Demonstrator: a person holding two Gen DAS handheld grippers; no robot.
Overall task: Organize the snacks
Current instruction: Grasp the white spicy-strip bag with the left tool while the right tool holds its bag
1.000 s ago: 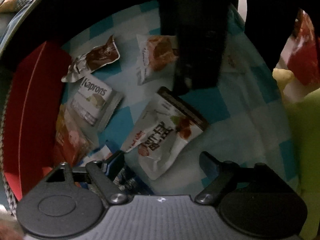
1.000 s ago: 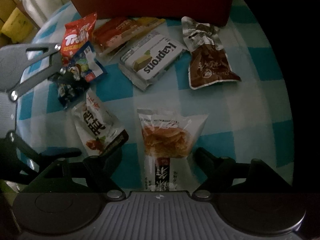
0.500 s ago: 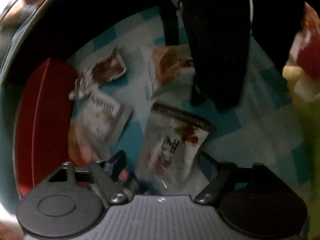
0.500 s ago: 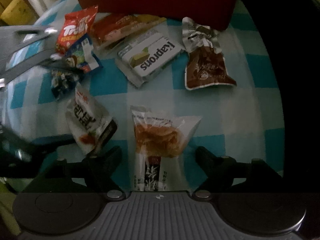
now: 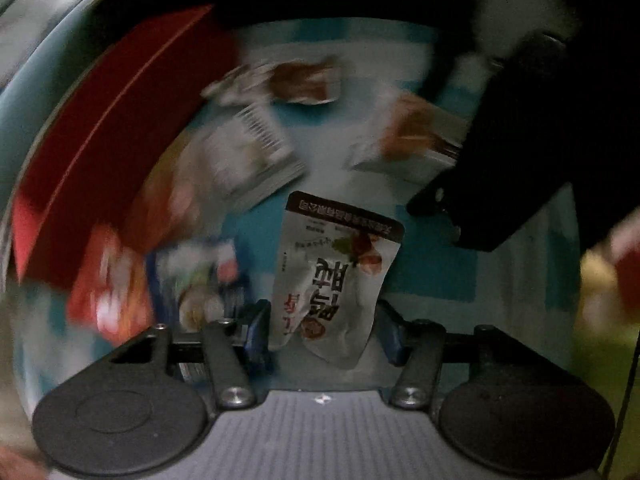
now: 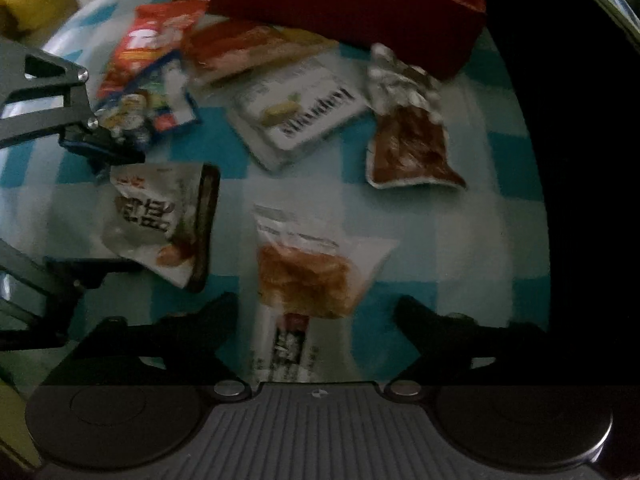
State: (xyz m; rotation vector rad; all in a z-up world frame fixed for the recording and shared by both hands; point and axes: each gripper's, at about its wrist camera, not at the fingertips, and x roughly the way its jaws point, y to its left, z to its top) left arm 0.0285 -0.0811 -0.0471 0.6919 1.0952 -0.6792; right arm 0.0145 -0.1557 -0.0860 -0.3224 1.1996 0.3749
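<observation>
Blue-and-white checked cloth (image 6: pixel 460 216) covers the desk, snacks scattered over it

- Red box (image 6: pixel 340 4): top centre of the right wrist view; upper left in the left wrist view
- White date pouch (image 5: pixel 332 280): lower centre of the left wrist view, between the fingers of the left gripper (image 5: pixel 325 330). Jaws have just been closing and stand partly open; pad contact cannot be told
- Clear chip packet (image 6: pixel 308 276): lower centre of the right wrist view, between the fingers of the right gripper (image 6: pixel 316 312). Jaws have just been closing, gaps still showing on both sides
- Brown foil packet (image 6: pixel 408 148): right of centre, near the box
- White cracker pack (image 6: pixel 300 116): centre, blurred
- Red Trolli bag (image 6: pixel 148 44) and blue packet (image 6: pixel 160 100): upper left, overlapping
</observation>
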